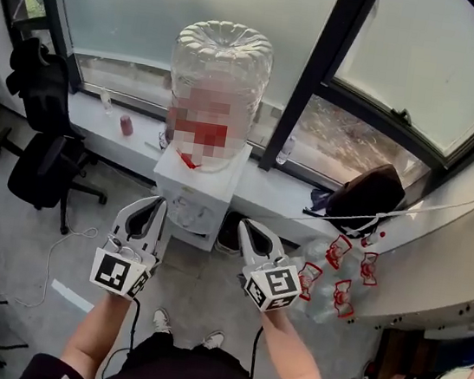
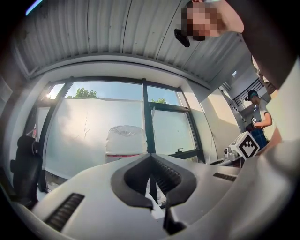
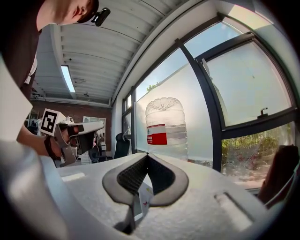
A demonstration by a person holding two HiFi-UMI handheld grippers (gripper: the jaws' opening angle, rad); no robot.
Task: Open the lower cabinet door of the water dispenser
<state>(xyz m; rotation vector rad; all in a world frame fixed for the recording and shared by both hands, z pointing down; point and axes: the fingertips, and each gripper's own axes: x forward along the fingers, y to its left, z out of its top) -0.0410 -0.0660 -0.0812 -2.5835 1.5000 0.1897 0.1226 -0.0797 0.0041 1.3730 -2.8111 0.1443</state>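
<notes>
Hovering just before the water dispenser (image 1: 195, 189), left gripper (image 1: 154, 204) and right gripper (image 1: 247, 227) both sit closed and empty (probably lining up on its lower door).

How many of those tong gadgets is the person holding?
2: the left tongs at the water dispenser's left edge, the right tongs just right of it. None seems hidden.

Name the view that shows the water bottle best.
Right gripper view: the bottle shows nearly whole, red label clear. The head view sees it from above, partly mosaicked; the left gripper view shows only its upper part.
</notes>
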